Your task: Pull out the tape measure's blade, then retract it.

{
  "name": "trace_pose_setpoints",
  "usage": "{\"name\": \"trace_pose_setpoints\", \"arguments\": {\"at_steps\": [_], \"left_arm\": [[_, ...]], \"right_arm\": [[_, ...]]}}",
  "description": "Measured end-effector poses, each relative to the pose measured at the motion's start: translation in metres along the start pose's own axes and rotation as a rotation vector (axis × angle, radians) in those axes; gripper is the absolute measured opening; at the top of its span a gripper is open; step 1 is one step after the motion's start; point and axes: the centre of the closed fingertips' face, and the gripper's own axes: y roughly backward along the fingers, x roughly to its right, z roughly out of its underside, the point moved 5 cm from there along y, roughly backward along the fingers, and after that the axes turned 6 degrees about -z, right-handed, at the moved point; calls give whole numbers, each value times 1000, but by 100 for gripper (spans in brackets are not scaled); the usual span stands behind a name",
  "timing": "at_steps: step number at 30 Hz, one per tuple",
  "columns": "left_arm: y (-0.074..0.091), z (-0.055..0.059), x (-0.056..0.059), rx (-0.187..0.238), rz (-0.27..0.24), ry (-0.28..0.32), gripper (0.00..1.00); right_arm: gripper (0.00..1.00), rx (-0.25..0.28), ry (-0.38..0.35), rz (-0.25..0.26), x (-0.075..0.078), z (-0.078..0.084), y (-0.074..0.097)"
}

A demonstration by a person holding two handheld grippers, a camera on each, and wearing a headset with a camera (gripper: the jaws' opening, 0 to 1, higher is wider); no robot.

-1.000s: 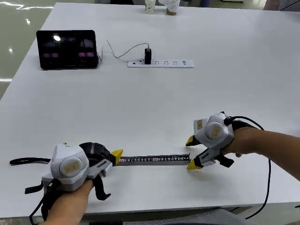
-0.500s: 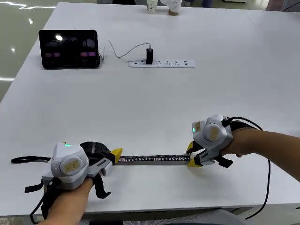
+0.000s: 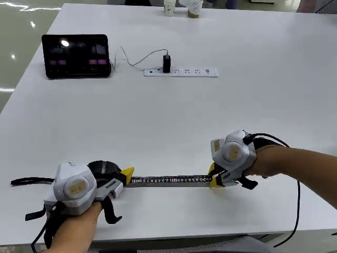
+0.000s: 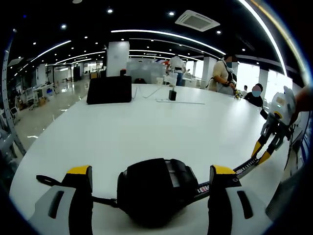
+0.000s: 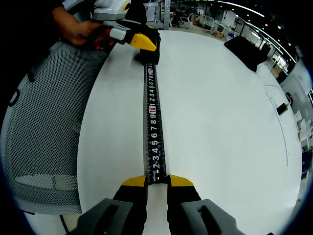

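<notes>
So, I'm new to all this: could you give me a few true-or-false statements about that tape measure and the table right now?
1. The blade is pulled out and lies along the table between the two grippers. True.
2. The right gripper is open and clear of the blade. False: its jaws are closed on the blade's end.
3. The black case sits between the left gripper's jaws. True.
4. The tablet lies right beside the case. False: it stands far up the table, near the power strip.
5. A black charger is plugged into the power strip. True.
</notes>
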Motion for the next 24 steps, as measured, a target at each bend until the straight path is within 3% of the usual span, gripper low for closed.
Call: {"name": "trace_pose_setpoints", "arguments": {"at_steps": [1, 2, 3, 7, 10, 24], "left_arm": [[0, 0, 0, 2, 2, -2, 96], [0, 0, 1, 2, 3, -3, 95], [0, 1, 1, -1, 5, -3, 94], [0, 3, 0, -19, 1, 2, 87], [-1, 5, 1, -36, 18, 34, 81], [0, 13, 7, -93, 40, -17, 64]], "right_arm": [[12, 8, -30, -2, 1, 0, 0], [12, 18, -123, 9, -1, 1, 0], [12, 6, -64, 0, 2, 0, 0], [11, -33, -48, -9, 2, -2, -1], [11, -42, -58, -9, 3, -2, -1], [11, -25, -117, 7, 3, -1, -1]]}}
